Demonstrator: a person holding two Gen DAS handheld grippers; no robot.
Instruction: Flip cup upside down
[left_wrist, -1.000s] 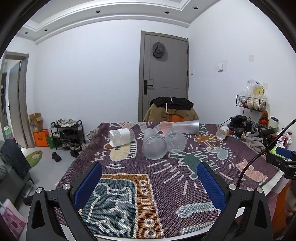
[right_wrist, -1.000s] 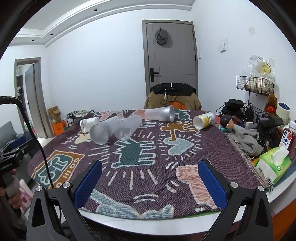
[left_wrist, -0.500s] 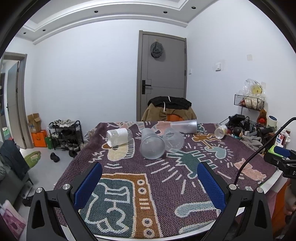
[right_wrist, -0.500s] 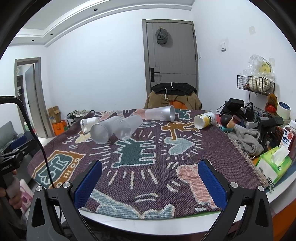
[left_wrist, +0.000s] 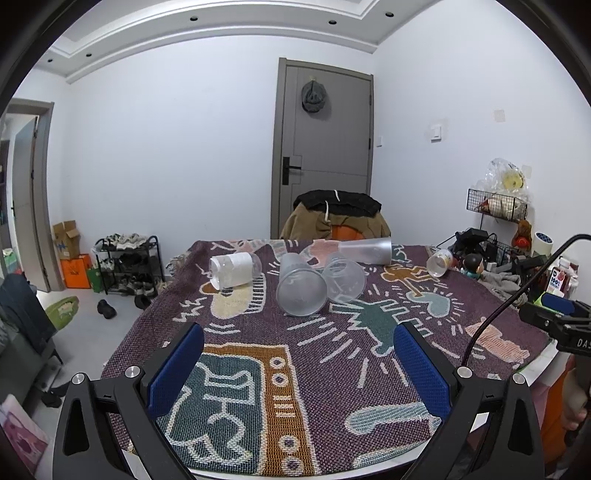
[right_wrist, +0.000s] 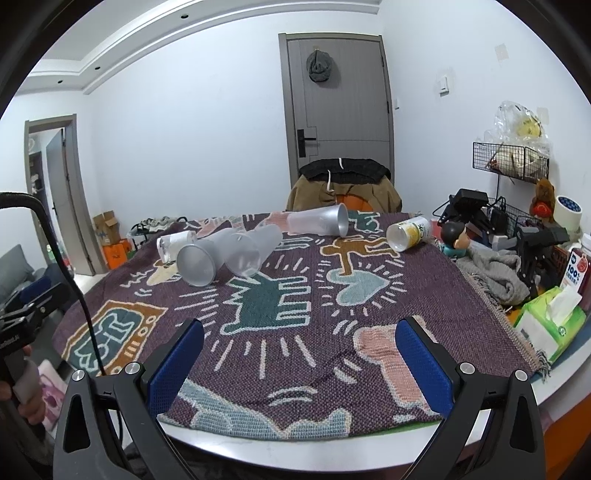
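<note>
Several cups lie on their sides on the patterned cloth. Two frosted clear cups (left_wrist: 301, 286) (left_wrist: 343, 278) lie side by side mid-table, mouths toward me; in the right wrist view they lie further left (right_wrist: 207, 258) (right_wrist: 253, 251). A tall frosted cup (left_wrist: 364, 251) (right_wrist: 317, 220) lies behind them. A white-labelled cup (left_wrist: 234, 269) lies left, a yellow-labelled cup (right_wrist: 408, 232) right. My left gripper (left_wrist: 297, 373) is open and empty, short of the cups. My right gripper (right_wrist: 299, 369) is open and empty near the table's front edge.
The round table (right_wrist: 332, 450) carries a purple patterned cloth (right_wrist: 295, 295). Clutter lines its right side: a grey cloth (right_wrist: 495, 273), a tissue pack (right_wrist: 550, 325), a figurine (right_wrist: 456, 240), wire racks. A chair with a jacket (left_wrist: 336, 218) stands behind the table.
The left wrist view has tilted up slightly, so the cups sit a little lower in frame. The right gripper has barely moved. Both stay open.
</note>
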